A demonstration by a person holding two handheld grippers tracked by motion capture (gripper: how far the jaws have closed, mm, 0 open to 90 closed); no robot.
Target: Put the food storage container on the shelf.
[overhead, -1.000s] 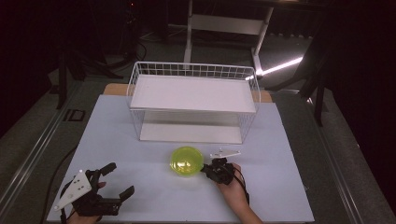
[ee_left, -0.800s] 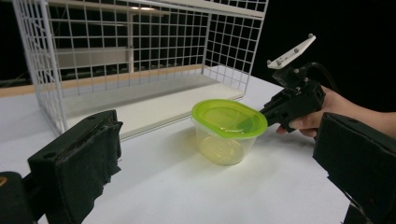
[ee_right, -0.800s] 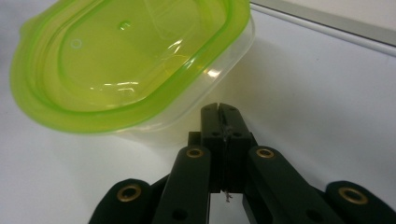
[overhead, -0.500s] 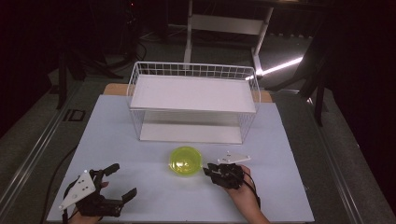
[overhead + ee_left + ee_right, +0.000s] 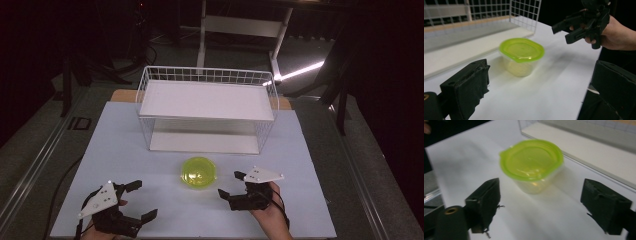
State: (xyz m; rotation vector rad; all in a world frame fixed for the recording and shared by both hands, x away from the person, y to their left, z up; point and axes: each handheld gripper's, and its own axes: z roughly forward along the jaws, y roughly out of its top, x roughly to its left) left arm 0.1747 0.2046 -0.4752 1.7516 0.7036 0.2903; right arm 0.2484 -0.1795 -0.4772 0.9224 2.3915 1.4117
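Note:
A small clear container with a yellow-green lid (image 5: 199,172) stands on the white table (image 5: 125,145), in front of the wire rack. My right gripper (image 5: 230,184) is just right of it, open and empty, jaws pointing left at it. In the right gripper view the container (image 5: 531,162) sits a little beyond the open gripper (image 5: 541,192). My left gripper (image 5: 144,199) is open and empty at the front left, apart from the container. The left gripper view shows the container (image 5: 522,53) ahead of the gripper (image 5: 541,70), with the right gripper (image 5: 584,25) beyond it.
A white wire rack (image 5: 207,100) with a flat upper shelf and a lower shelf stands at the back middle of the table. Dark floor and a metal stand leg (image 5: 202,35) lie behind the table. Bare table surface spreads on both sides of the container.
My right gripper has drifted slightly right and toward the front edge, away from the container. The left gripper has shifted a little to the right. The container has not moved.

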